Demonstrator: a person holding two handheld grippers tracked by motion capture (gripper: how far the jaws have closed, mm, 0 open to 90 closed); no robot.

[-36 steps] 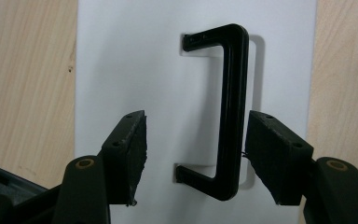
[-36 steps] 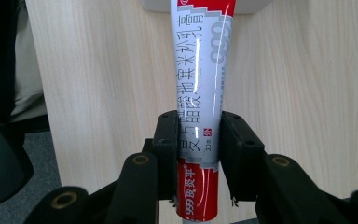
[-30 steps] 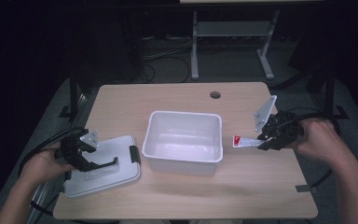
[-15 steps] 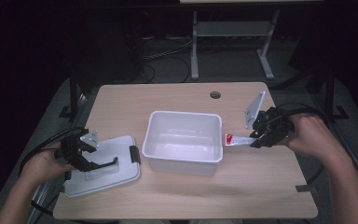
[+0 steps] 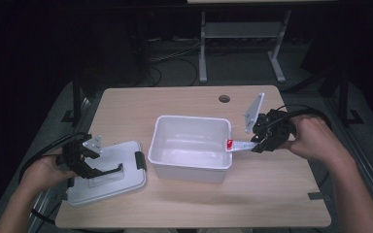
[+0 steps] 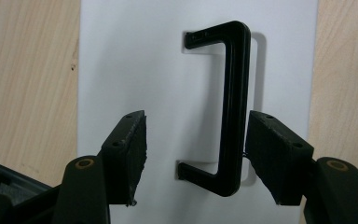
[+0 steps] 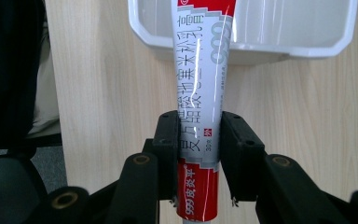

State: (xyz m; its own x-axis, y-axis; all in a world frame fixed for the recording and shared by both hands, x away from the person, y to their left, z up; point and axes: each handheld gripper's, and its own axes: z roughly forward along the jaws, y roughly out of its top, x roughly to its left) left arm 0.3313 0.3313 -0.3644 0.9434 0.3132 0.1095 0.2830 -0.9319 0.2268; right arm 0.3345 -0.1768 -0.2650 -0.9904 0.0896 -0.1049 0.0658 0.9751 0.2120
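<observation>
The right tongs (image 7: pixel 198 140) pinch a tube (image 7: pixel 203 88) whose far end reaches over the white bin's (image 5: pixel 190 162) rim. Beside the bin, the left tongs (image 6: pixel 193 154) spread around the lid's (image 6: pixel 121 60) black handle (image 6: pixel 233 107).

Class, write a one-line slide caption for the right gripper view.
The right gripper, jaws shut on a red-and-white tube, holds its far end over the rim of the white bin.

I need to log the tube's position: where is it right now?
In the high view the tube is right of centre, clamped in the right gripper, its far end over the white bin's right rim.
</observation>
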